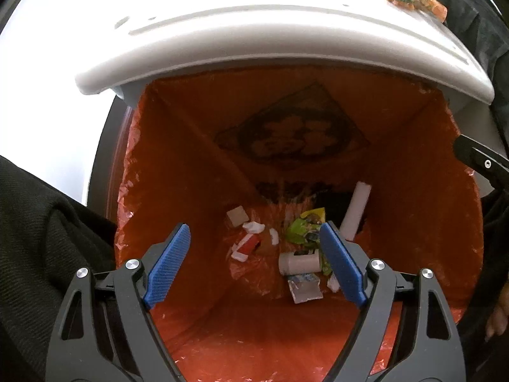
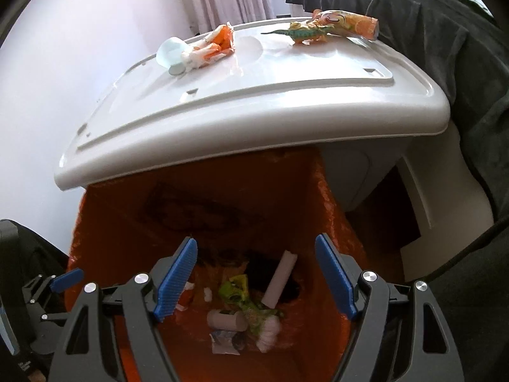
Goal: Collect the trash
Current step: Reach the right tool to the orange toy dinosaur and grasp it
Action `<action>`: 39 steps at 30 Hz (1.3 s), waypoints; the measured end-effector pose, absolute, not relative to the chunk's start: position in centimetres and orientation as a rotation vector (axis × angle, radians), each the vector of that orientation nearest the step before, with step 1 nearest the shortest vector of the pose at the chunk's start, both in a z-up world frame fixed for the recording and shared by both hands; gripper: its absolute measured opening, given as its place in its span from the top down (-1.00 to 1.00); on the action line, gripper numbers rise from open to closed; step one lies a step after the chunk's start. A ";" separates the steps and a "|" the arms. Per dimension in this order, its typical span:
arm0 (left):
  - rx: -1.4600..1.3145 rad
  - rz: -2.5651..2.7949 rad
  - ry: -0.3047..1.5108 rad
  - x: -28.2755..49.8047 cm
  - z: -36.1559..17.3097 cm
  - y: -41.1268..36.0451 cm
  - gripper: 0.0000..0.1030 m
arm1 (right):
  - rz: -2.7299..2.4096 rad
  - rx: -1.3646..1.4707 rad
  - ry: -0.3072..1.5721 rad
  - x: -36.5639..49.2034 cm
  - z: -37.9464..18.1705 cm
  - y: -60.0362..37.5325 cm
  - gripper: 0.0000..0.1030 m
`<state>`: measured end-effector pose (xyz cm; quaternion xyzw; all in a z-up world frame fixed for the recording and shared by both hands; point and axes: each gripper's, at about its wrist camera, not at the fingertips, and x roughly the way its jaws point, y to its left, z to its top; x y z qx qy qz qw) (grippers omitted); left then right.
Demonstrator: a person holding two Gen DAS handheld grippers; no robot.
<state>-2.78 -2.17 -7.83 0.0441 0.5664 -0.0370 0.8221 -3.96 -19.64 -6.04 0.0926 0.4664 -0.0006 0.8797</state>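
An orange-lined bin (image 1: pixel 423 146) gapes under the white surface (image 2: pixel 286 95). Both the left claw (image 1: pixel 254 245) and right claw (image 2: pixel 256 264) hang released above it, nothing between their pads. The trash (image 1: pixel 299 262) (tube, wrappers, scraps) lies far below on the bin's bottom.

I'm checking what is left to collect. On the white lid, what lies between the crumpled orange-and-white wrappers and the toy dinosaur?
Nothing: in the right wrist view the white lid is bare between the wrappers and the toy dinosaur.
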 end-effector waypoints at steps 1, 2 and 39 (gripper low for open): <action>0.095 -0.084 1.190 -3.3 -7.4 -2.7 -0.58 | 0.010 0.216 0.963 -3.8 -5.6 -19.9 -0.46; 0.095 -0.097 1.166 -3.3 -6.9 -2.7 -0.58 | 0.019 0.233 0.952 -3.7 -5.2 -20.0 -0.46; 0.062 -0.236 0.909 7.7 0.9 -5.2 -0.58 | 0.285 0.561 0.867 21.1 2.1 -30.0 -0.54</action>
